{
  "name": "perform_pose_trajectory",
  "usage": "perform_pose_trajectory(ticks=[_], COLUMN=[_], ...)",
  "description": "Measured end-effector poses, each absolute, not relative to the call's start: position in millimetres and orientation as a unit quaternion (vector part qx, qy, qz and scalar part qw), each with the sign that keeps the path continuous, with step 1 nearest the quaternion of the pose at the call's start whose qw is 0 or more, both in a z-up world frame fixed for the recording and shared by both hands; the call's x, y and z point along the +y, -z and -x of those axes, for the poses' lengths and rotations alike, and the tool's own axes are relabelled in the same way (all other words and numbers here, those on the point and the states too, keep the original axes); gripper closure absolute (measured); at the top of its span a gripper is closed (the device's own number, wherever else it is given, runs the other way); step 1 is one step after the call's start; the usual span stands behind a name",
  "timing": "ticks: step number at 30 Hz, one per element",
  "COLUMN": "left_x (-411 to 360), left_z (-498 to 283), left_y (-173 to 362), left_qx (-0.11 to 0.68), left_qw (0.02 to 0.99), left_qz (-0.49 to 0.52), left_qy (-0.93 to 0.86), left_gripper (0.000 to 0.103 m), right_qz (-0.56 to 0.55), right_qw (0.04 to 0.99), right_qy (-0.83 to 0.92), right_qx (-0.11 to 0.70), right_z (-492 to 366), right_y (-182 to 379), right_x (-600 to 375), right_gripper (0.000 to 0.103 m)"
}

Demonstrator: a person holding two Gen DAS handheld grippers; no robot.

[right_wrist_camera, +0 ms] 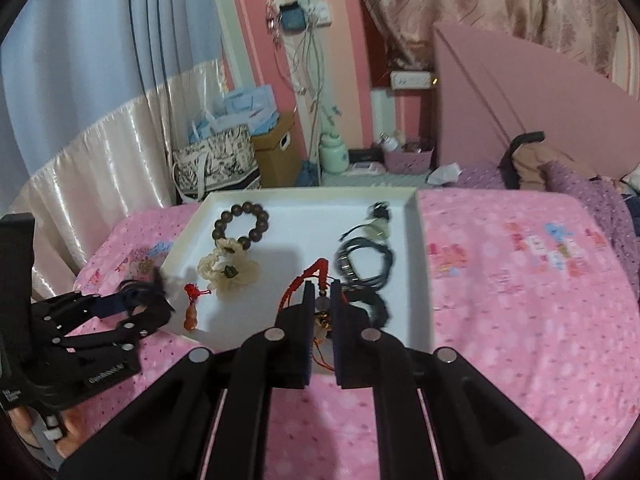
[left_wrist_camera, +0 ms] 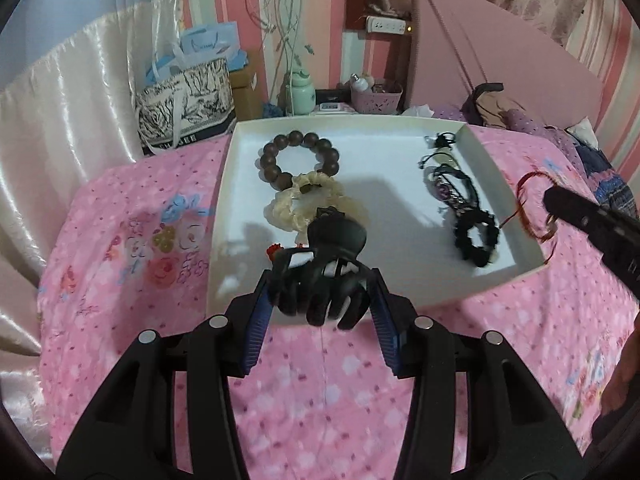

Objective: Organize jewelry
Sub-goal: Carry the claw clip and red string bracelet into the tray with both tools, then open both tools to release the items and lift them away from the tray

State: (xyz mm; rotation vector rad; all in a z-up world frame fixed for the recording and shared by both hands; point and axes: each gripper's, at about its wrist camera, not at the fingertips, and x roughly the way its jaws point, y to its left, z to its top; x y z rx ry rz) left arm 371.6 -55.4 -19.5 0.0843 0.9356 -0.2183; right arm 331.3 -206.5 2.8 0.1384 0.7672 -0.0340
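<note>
My left gripper (left_wrist_camera: 322,280) is shut on a black hair claw (left_wrist_camera: 332,256), which it holds above the near edge of a white tray (left_wrist_camera: 380,200). The right wrist view shows that gripper (right_wrist_camera: 148,300) at the tray's (right_wrist_camera: 288,224) left corner. My right gripper (right_wrist_camera: 322,288) is shut on a red cord necklace (right_wrist_camera: 316,272) with a pendant, over the tray's near right part. In the left wrist view it (left_wrist_camera: 554,204) comes in from the right with the red cord (left_wrist_camera: 528,200) dangling.
In the tray lie a brown bead bracelet (left_wrist_camera: 300,156), cream hair ties (left_wrist_camera: 304,204), black cords (left_wrist_camera: 452,184), a black scrunchie (left_wrist_camera: 476,236) and a red knot with an orange charm (right_wrist_camera: 192,308). The tray sits on a pink floral bedsheet (left_wrist_camera: 328,400). Bags (left_wrist_camera: 184,108) and a curtain stand behind.
</note>
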Motion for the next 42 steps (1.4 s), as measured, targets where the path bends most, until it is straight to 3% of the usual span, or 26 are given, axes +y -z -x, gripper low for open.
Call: perform_pose_trajectory(ticks=[16,32,34,35,36,40,42], left_x=[-54,-62,-61,-60,-59,-57,-55], left_z=[-411,-420,-420,-420,-419,-412,-407], left_y=[68,71,71,70,68,54,44], left_qx=[0.471,0.481,0.483,0.485,0.485,0.476,0.471], left_qw=[0.876,0.869,0.868,0.866,0.866,0.87,0.872], left_qz=[-0.039,-0.036,-0.035,-0.034,-0.033,-0.026,-0.021], left_qy=[0.097,0.111,0.112,0.114,0.116,0.124,0.129], left_gripper=[0.057,0.057,0.053,0.05,0.049,0.047,0.04], right_qz=[-0.067,-0.052,-0.052,-0.053,-0.053,-0.054,-0.055], right_qw=[0.893,0.883,0.884,0.886,0.889,0.896,0.901], right_qy=[0.015,0.014,0.012,0.01,0.01,0.013,0.013], right_qx=[0.444,0.466,0.465,0.46,0.455,0.441,0.429], right_z=[-385,-395,-394,-392,-390,-381,-375], right_y=[76,89,87,84,81,63,50], right_x=[-189,-186,-186,-186,-187,-193,-199], right_gripper=[0.096,0.094,0.085,0.066,0.054,0.054,0.054])
